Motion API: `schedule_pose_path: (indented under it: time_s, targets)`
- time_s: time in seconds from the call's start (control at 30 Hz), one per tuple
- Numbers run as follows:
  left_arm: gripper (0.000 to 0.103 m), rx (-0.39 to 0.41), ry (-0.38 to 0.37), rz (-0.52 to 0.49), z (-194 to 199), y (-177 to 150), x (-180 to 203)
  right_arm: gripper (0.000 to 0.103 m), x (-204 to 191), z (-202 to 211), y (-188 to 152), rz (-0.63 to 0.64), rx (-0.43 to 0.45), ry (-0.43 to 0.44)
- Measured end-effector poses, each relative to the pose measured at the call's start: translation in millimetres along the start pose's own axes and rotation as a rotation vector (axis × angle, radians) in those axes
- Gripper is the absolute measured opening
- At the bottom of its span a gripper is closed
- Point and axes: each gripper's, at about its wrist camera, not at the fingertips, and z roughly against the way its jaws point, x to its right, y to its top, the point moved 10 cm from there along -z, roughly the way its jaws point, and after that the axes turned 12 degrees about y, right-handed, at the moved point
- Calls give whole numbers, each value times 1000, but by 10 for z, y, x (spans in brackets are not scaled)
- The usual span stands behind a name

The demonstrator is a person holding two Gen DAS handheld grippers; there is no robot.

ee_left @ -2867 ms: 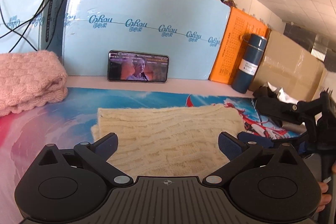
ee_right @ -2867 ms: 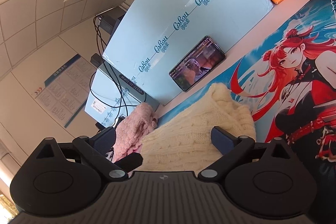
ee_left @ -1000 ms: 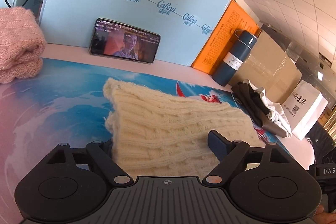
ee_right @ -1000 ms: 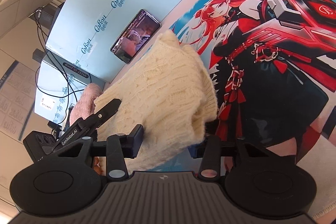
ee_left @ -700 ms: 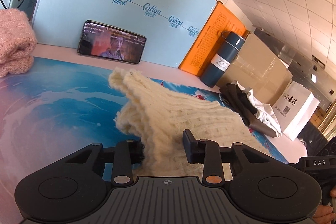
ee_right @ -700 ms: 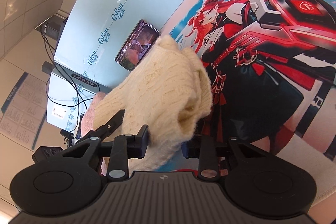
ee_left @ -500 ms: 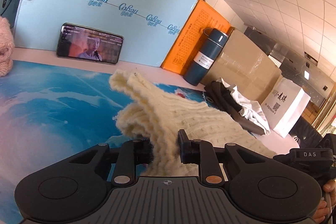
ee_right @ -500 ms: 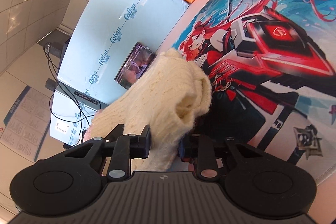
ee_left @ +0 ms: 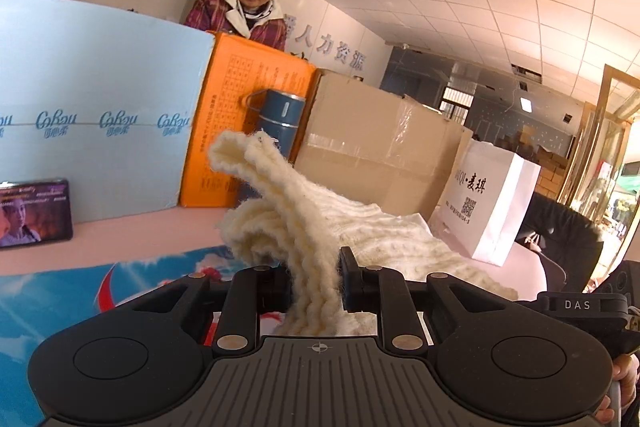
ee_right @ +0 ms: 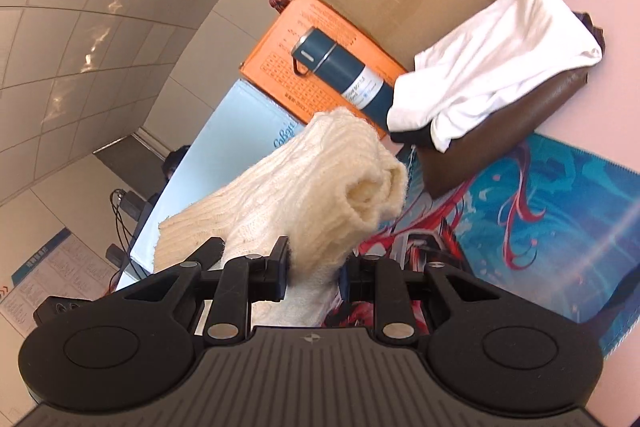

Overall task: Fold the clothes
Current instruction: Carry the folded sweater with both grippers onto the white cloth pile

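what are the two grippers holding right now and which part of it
Both hold the cream sweater. The left hand-held gripper pinches a bunched, folded edge; the right hand-held gripper pinches the thick rolled end.

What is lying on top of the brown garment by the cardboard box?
A crumpled white garment lies over the brown garment, with a strip of black fabric under its lower edge. Whatever else sits beneath the white cloth is covered.

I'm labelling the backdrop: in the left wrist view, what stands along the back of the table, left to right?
Phone → light blue board → orange box → blue flask → cardboard box → white paper bag.
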Motion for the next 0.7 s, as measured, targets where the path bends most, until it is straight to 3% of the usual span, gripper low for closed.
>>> schedule_pose_path:
  time_s: [0.23, 0.4, 0.53, 0.67, 0.7]
  targets:
    - [20, 65, -71, -13, -791, 341, 476, 22, 281, 43, 777, 90, 243, -119]
    - [20, 82, -172, 57, -1478, 427, 810, 22, 586, 62, 1158, 203, 436, -238]
    - [21, 58, -179, 94, -1971, 309, 1024, 22, 1047, 56, 1335, 162, 513, -286]
    - [21, 1, -160, 10, -2374, 86, 1240, 22, 1384, 65, 1404, 165, 513, -437]
    - [28, -21, -144, -18, -2458, 17, 1281, 22, 1449, 69, 1414, 169, 512, -480]
